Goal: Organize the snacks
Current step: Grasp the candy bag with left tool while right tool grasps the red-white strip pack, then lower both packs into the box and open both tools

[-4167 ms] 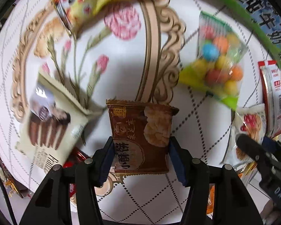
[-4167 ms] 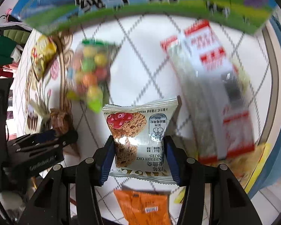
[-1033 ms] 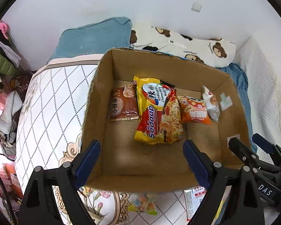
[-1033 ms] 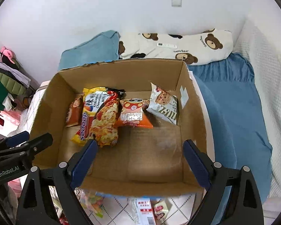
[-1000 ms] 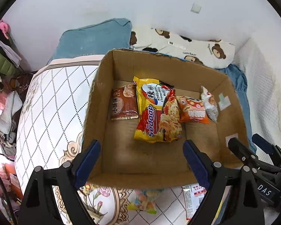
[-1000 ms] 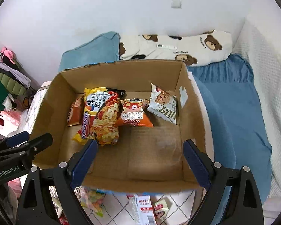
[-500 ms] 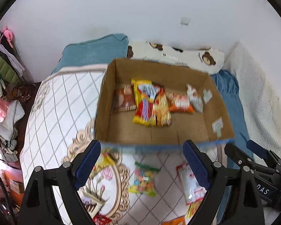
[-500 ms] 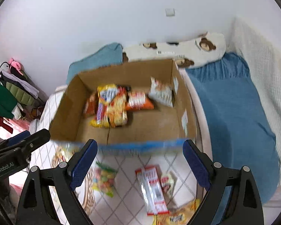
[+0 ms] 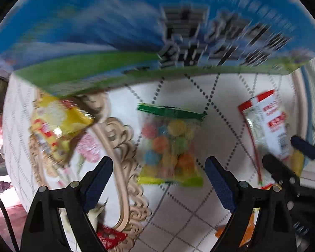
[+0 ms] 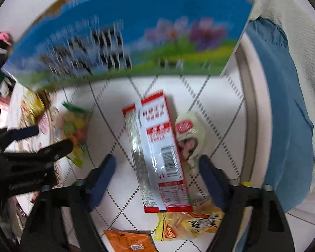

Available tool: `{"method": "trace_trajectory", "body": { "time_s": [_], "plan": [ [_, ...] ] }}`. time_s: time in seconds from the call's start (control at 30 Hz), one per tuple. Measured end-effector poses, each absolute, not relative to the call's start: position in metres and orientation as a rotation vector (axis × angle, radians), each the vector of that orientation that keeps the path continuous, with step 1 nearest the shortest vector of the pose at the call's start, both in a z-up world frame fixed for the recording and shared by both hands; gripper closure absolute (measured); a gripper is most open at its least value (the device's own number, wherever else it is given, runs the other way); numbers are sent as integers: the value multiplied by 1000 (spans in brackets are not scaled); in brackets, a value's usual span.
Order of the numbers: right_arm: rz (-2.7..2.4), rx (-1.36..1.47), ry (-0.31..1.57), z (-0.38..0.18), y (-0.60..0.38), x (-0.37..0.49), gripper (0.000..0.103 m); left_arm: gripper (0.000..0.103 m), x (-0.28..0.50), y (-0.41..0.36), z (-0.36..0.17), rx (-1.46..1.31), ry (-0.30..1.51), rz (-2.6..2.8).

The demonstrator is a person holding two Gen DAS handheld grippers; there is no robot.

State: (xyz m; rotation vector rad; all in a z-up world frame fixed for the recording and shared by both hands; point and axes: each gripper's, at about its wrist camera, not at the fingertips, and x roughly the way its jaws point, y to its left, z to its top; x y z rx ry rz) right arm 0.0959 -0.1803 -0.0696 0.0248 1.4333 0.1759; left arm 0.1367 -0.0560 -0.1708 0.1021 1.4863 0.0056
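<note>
Hovering over the snacks, our left gripper (image 9: 158, 173) gapes astride the candy bag (image 9: 170, 147); our right gripper (image 10: 156, 173), jaws narrowing but untouching, straddles the red-white packet (image 10: 157, 153) lengthwise.

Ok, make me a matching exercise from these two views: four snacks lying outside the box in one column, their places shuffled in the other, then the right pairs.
Things:
1. candy bag
2. red-and-white packet
3. orange packet
4. yellow bag

Places:
A. between the fingers of the right tool
B. at the bottom edge of the right wrist view
C. between the fingers of the left tool
D. partly under the blue box, left wrist view

Pairs: 1-C, 2-A, 3-B, 4-D
</note>
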Motion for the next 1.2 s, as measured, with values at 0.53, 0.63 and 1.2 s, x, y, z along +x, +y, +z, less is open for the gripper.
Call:
{"method": "trace_trajectory", "body": {
  "time_s": [0.53, 0.63, 1.2],
  "plan": [
    [270, 186, 1570, -109, -176, 43, 45, 52, 72, -20, -209, -187, 1595, 50],
    [220, 140, 1545, -105, -174, 44, 33, 52, 69, -15, -215, -236, 1591, 62],
    [247, 26, 1450, -86, -141, 34, 52, 54, 54, -39, -187, -200, 1537, 61]
  ]
}}
